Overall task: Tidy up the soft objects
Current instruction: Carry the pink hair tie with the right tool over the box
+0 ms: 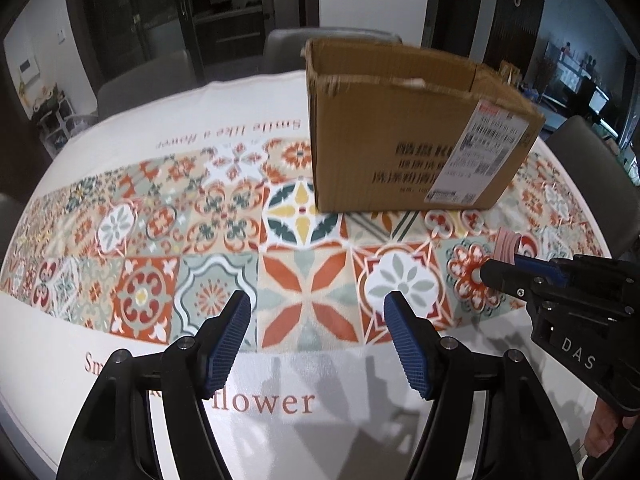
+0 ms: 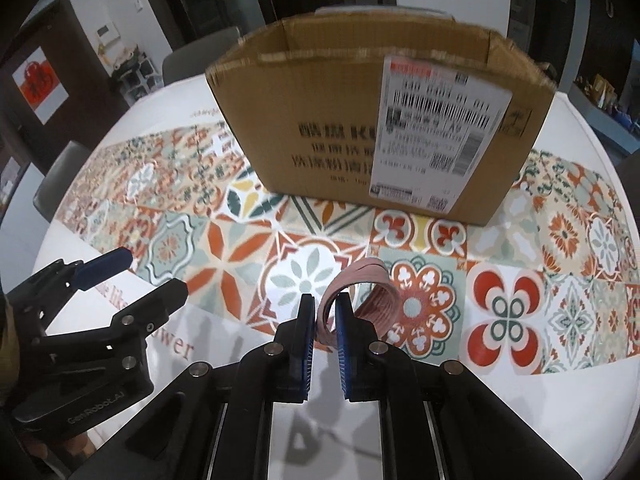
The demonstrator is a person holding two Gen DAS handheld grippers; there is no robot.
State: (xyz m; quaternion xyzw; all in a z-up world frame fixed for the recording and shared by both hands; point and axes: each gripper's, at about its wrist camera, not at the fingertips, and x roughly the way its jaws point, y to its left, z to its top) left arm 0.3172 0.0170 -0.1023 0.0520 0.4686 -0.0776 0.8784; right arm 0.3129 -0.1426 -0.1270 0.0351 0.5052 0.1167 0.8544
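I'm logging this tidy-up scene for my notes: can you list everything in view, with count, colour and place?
cardboard box: one, brown, open top, white shipping label, standing on the tablecloth's far side.
pink looped band: one, pink, soft, pinched in the right hand-held gripper, in front of the box.
tablecloth: one, white with orange, green and yellow tile pattern, covering the table.
chairs: several, grey, around the table.
left hand-held gripper: one, black with blue pads, open, empty, above the tablecloth.
right hand-held gripper: one, black with blue pads, shut on the band.

tiled-pattern tablecloth (image 1: 304, 304); grey chairs (image 1: 280, 46); dark cabinets (image 1: 224, 12) behind
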